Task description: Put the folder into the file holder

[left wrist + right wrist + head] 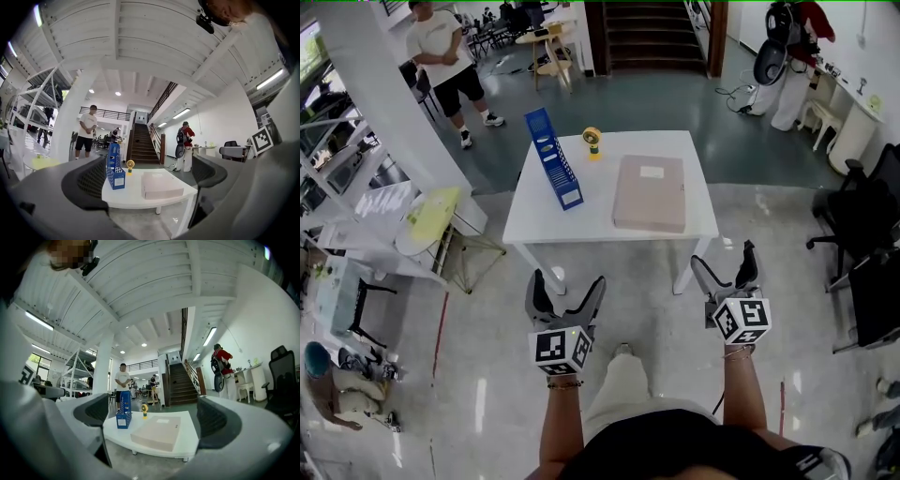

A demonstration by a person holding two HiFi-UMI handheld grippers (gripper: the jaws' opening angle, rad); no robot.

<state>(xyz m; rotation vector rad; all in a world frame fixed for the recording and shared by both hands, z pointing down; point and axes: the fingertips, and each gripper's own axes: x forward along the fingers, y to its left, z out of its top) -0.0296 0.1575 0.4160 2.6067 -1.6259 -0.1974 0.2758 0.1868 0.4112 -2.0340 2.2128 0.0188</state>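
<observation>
Matt beige folder [649,193] (card-like), blue perforated plastic file holder [554,157], smooth white table [539,216], glossy polished floor [487,375]

Bright, even indoor light from ceiling strip lights [40,320]. Glare streaks on floor [481,412]. Gripper views fisheye-bent, black vignette at corners; near foreground soft, possibly defocused.

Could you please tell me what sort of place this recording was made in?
Probably a large open-plan office or workshop hall: a wide staircase rises at the back, a black office chair stands on the right, and white metal shelving lines the left.
</observation>
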